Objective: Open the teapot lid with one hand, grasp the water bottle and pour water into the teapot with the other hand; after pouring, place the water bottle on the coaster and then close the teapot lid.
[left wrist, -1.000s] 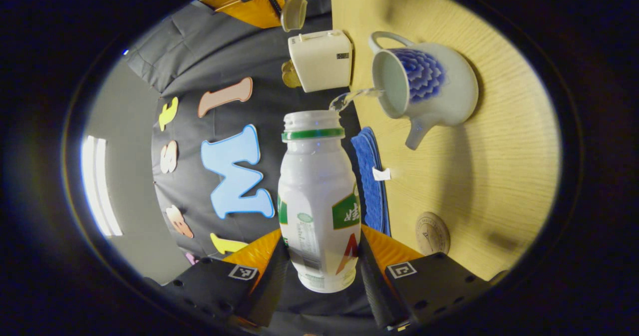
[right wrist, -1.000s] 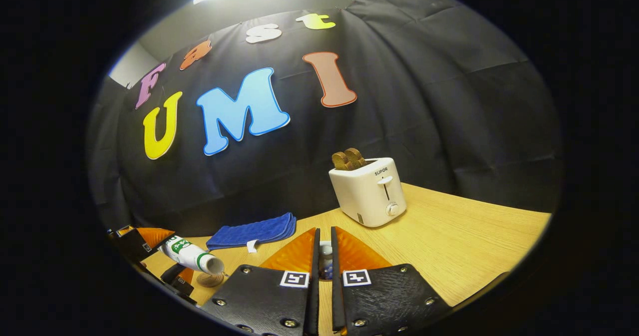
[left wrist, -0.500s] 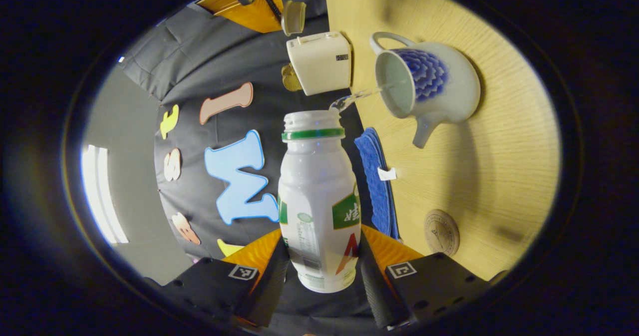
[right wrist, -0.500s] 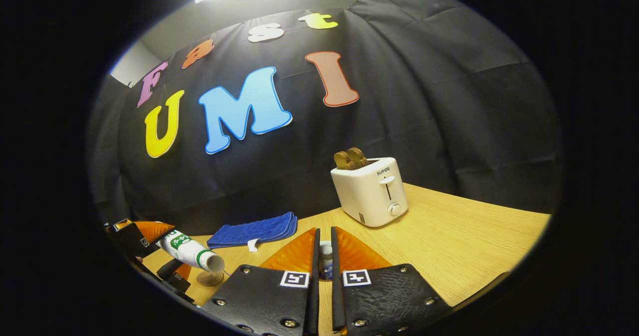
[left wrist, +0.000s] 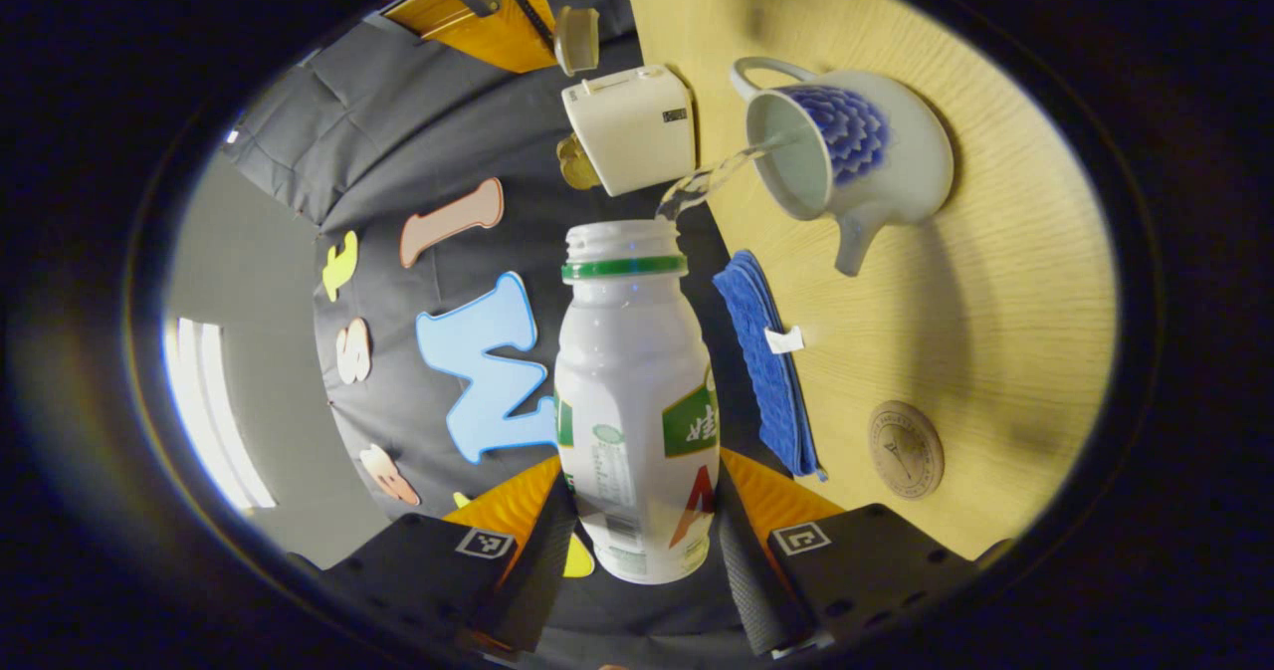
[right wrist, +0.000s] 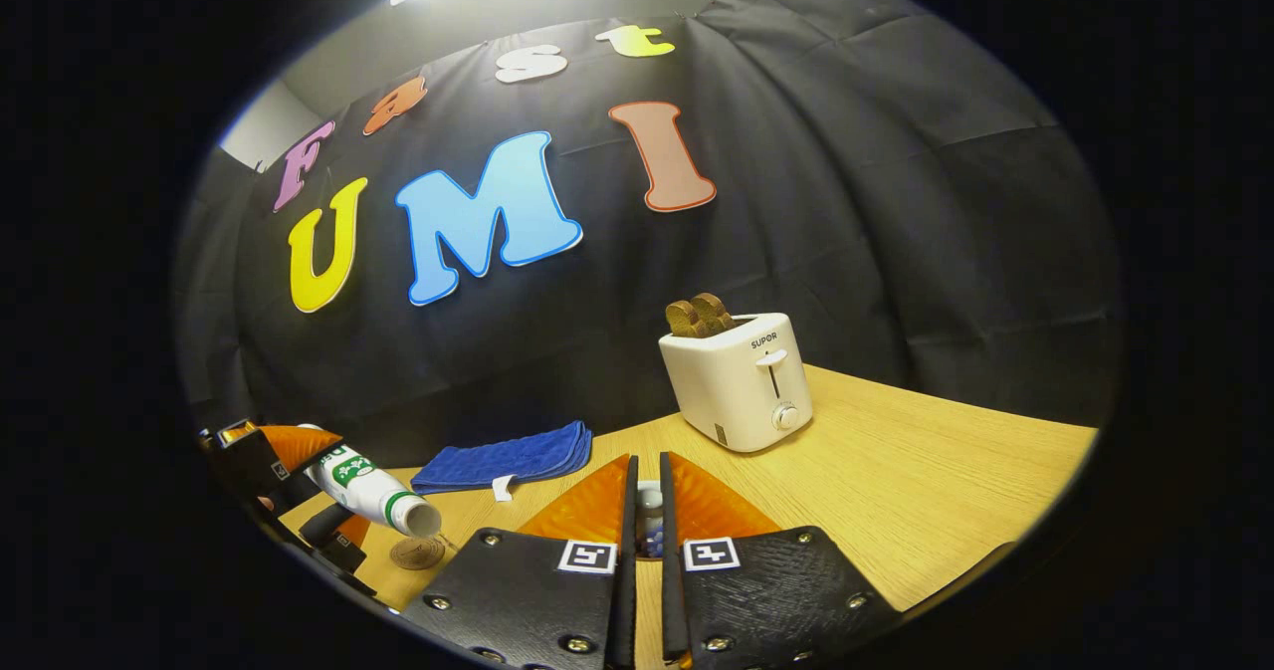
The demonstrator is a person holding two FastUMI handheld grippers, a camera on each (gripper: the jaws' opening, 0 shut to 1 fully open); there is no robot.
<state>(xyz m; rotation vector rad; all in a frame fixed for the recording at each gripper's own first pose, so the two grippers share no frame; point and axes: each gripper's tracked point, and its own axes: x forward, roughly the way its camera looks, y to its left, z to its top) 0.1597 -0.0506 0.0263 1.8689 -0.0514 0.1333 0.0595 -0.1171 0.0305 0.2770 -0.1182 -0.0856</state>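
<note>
bare table (right wrist: 896,491) right of toaster (right wrist: 739,381); blue cloth (right wrist: 503,459) lies left

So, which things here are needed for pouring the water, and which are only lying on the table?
Needed:
- water bottle, held in the left gripper
- teapot
- teapot lid, held in the right gripper
- coaster

Only lying about:
- toaster with toast
- blue cloth

Glossy ceramic teapot (left wrist: 876,152), wood-grain table (left wrist: 995,332)
</note>
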